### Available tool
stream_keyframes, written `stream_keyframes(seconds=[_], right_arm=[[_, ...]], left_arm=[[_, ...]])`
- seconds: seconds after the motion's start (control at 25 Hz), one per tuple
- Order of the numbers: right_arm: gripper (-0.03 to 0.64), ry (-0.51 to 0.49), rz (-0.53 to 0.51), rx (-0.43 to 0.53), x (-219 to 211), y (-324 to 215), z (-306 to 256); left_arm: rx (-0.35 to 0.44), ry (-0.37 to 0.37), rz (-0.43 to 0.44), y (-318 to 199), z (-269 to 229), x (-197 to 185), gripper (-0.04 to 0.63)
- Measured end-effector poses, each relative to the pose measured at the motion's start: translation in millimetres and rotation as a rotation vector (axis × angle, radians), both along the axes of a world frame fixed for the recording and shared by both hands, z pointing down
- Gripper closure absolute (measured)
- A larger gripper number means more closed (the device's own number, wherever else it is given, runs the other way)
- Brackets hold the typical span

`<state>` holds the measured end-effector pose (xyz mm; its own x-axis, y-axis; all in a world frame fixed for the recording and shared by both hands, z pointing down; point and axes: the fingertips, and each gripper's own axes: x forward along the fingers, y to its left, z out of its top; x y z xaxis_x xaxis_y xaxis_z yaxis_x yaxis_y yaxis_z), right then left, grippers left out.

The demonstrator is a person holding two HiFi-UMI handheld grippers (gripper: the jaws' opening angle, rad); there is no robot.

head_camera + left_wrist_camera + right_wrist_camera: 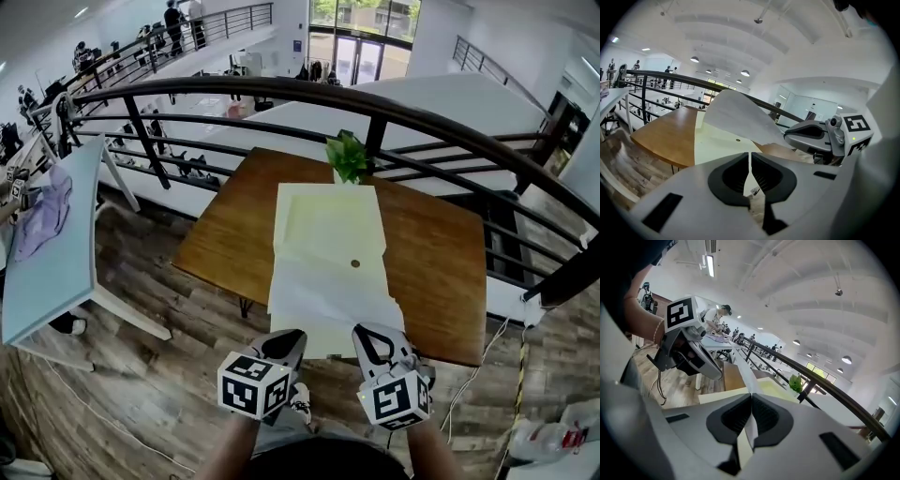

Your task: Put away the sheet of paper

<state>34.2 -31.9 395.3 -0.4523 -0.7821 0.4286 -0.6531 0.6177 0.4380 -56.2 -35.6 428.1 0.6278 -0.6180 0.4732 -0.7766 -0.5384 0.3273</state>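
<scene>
A white sheet of paper [323, 292] lies over a pale yellow folder [328, 220] on the wooden table [234, 234]. My right gripper [373, 339] is at the table's near edge, shut on the paper's near right corner. In the right gripper view the paper [745, 378] runs out from between the closed jaws of the right gripper [751, 404]. The left gripper view shows the sheet [736, 115] lifted and curling up toward that gripper [811, 135]. My left gripper [286, 339] [750, 161] is shut beside the paper's near left edge, with nothing visible between its jaws.
A small potted plant [349, 155] stands at the table's far edge, against a curved black railing [422, 117]. A small brown stud [355, 263] sits on the folder. A pale blue table [56, 244] stands at the left. Wooden floor lies below.
</scene>
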Motion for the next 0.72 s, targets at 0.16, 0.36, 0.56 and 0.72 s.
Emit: stream_keyframes(seconds=[0.16,0.36,0.56,0.72], right_arm=[[0.588,0.0,0.007,-0.019,0.9,-20.6,9.6],[0.588,0.019,0.027,-0.04,-15.8,-33.6,14.4],[0.588,0.036,0.033,-0.063,-17.4,-35.9,20.3],[0.588,0.068,0.038,-0.063,-16.2,-39.5,20.3]], left_arm=[[-0.008,-0.014,0.041,-23.9,5.7,2.5,0.565],[-0.034,-0.001,0.066,-39.9,9.6,-17.9,0.565],[-0.064,0.021,0.085,-45.2,15.9,-18.8,0.565],[-0.069,0.021,0.096,-46.8,16.6,-18.9,0.565]])
